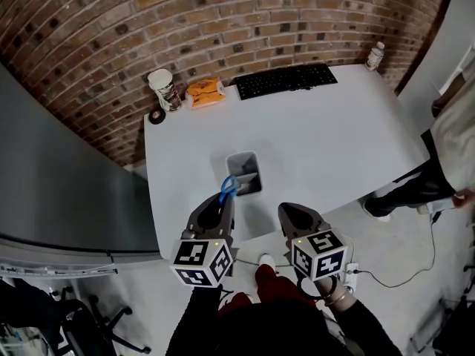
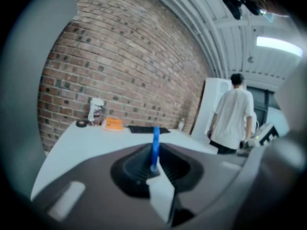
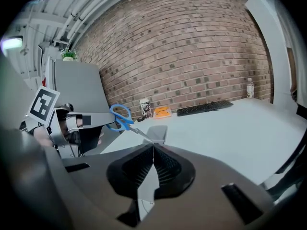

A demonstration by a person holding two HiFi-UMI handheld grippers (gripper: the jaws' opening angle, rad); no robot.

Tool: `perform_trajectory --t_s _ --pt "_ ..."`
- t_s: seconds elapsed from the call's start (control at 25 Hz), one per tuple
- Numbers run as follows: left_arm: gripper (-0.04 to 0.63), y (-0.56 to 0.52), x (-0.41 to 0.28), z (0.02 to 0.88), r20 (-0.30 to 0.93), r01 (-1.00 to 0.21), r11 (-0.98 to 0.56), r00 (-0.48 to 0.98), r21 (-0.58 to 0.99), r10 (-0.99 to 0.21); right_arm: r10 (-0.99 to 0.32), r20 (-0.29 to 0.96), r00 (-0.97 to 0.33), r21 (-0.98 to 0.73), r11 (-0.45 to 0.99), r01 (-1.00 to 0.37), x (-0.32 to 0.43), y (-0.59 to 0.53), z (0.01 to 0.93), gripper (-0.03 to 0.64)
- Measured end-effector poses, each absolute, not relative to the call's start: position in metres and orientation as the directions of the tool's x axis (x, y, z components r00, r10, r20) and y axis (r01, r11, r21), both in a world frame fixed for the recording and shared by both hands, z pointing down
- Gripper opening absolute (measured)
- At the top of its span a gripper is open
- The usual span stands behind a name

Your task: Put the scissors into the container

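1. Your left gripper [image 1: 225, 200] pinches the scissors [image 1: 228, 185] by their blue handle, the loop standing upright between the clamped jaws.
2. The scissors hang at the near left corner of the grey container [image 1: 243, 156], blades tilted down toward its rim; contact cannot be made out.
3. Your right gripper [image 1: 291, 213] hovers just beside the left one at the table's near edge, fingers pressed together on nothing.
4. The container stands on the white table [image 1: 334, 132], well apart from the black keyboard [image 1: 286, 80], orange packet [image 1: 205, 92] and paper cup [image 1: 162, 87] along the brick wall.
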State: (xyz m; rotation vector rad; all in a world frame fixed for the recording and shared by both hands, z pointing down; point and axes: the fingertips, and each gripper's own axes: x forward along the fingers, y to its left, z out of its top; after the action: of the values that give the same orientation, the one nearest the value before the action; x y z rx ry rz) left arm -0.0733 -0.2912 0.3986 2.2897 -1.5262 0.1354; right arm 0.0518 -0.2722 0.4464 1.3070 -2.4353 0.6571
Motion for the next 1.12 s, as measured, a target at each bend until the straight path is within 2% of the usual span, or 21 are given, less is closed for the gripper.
perform_trajectory --t_s 1.12 --pt "0.044 -0.326 -0.057 0.462 0.383 -0.901 -0.271 0.395 0.339 -0.835 -0.639 0.544 -0.544 -0.27 0.481 -0.834 0.062 -0.298 0.494 0.009"
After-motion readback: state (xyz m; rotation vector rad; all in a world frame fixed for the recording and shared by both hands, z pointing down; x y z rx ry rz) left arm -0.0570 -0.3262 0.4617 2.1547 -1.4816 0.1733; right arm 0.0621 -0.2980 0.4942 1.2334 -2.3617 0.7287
